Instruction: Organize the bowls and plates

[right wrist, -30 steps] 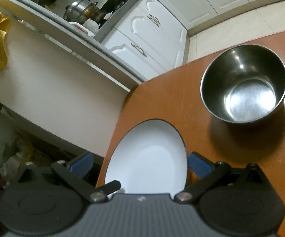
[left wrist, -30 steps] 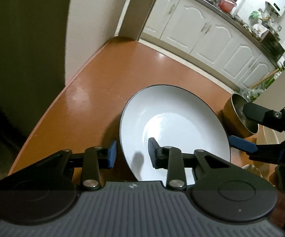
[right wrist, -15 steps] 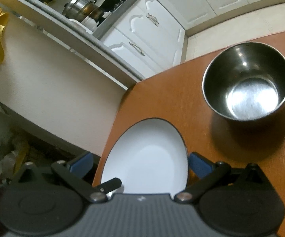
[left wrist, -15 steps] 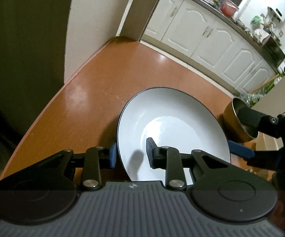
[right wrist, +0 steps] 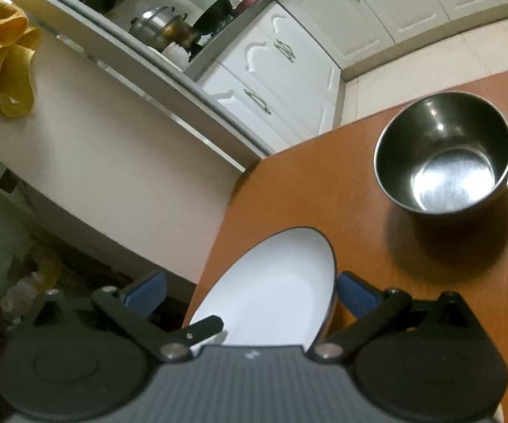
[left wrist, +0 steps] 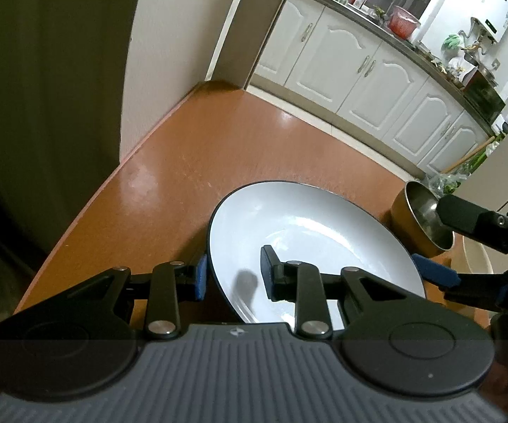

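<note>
Clearly the left gripper has pinched the near rim of the white plate, one blue pad under the dark edge and one over the well, so the plate tips up off the orange table and can be carried. By contrast, the right gripper stands wide open astride the plate's other side, neither pad pressing; I judge it is there to steady or share the load. Beyond the plate, well apart from it, the steel bowl sits upright on the table, likely next to be sorted.
</note>
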The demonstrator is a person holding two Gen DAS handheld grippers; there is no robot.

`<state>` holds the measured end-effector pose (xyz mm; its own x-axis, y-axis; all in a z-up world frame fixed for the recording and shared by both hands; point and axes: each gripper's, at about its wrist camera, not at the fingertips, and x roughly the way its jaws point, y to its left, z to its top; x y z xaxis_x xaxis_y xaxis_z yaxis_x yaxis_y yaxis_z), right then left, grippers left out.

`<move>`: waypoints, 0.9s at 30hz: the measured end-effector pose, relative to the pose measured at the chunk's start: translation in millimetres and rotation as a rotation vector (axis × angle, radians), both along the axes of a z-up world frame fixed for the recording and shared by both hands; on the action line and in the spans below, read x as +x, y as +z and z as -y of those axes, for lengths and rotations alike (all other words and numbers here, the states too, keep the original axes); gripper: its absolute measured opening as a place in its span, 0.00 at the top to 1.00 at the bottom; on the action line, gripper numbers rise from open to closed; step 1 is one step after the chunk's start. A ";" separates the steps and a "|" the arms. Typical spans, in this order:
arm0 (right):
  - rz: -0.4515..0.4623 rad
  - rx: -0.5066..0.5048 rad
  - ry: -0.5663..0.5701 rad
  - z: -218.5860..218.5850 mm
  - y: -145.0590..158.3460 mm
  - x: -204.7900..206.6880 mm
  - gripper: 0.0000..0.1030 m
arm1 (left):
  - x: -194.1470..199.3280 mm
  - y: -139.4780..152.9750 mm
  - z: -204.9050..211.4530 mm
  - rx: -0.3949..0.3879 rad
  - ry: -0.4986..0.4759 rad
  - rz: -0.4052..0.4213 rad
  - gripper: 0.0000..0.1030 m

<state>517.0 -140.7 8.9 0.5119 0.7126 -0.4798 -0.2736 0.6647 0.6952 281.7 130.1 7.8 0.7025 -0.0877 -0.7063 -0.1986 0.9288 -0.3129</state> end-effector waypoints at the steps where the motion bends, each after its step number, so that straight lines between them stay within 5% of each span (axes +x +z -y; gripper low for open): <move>1: 0.005 0.001 0.001 -0.1 0.2 -1.2 0.00 | -1.7 0.6 0.3 0.003 -0.001 0.006 0.70; 8: 0.039 0.027 0.010 0.7 3.4 -10.5 0.00 | -14.4 8.2 3.7 0.049 -0.012 0.061 0.70; 27: 0.091 0.094 0.032 -1.9 24.8 -59.0 0.00 | -46.7 18.9 -13.1 0.016 -0.002 0.107 0.70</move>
